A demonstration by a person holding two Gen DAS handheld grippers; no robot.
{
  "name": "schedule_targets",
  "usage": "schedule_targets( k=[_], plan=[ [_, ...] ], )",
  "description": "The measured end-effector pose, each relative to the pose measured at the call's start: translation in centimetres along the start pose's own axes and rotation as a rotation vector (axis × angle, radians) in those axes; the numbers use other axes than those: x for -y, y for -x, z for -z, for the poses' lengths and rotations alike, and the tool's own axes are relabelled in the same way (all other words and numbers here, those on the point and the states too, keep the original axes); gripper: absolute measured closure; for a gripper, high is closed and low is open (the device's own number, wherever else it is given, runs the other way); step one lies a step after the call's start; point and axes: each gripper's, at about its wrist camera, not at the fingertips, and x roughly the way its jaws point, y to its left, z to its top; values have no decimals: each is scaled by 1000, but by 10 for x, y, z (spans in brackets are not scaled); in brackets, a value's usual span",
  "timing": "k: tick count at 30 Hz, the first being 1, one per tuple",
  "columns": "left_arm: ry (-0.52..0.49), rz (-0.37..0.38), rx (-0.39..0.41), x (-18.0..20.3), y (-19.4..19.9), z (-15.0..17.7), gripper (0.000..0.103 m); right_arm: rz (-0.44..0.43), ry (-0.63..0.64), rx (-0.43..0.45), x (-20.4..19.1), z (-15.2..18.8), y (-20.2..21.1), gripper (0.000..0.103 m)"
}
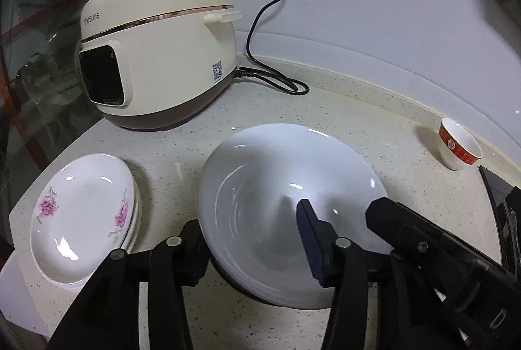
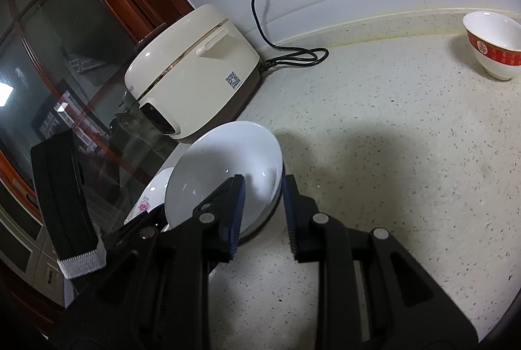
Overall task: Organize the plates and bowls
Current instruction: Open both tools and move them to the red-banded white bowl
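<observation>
A stack of plain white deep plates (image 1: 280, 187) sits on the speckled counter (image 1: 358, 122). My left gripper (image 1: 250, 226) is open, with one finger outside the stack's left rim and the other finger (image 1: 312, 239) over its inside. My right gripper (image 2: 262, 206) straddles the stack's right rim (image 2: 228, 167), its jaws apart and not pressing it. The right gripper also shows in the left wrist view (image 1: 407, 226). A stack of flowered plates (image 1: 84, 219) lies to the left. A red-banded small bowl (image 1: 459, 143) stands at the back right; it also shows in the right wrist view (image 2: 495, 44).
A cream rice cooker (image 1: 156, 57) stands at the back left, its black cord (image 1: 273, 24) running up to wall sockets. Glass cabinet doors with wooden frames (image 2: 65, 57) are at the left. A dark object (image 1: 501, 197) lies at the right edge.
</observation>
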Motion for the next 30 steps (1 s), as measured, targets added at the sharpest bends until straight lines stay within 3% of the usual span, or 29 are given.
schedule_targets(
  k=[6,11,17,20,23,26,30],
  plan=[
    [-29,22,36,4,2,2,38,-15,-43,34,8,-4,9,74],
    [-146,-75,71,20,2,5,27,-5,-87,45,20,-9,12,74],
    [-186,-82,121,19,5,4,24,-1,-112,44,27,-11,14,73],
    [-231,-168,215,25,18,7,22,17,-110,48,27,-11,14,71],
    [-179,-212,315,19,35,5,18,80,-102,64,29,-12,16,62],
    [-72,-123,330,8,47,-4,17,186,-90,90,34,-15,20,59],
    [-57,30,270,25,46,-26,17,302,-165,179,59,-25,44,55]
  ],
)
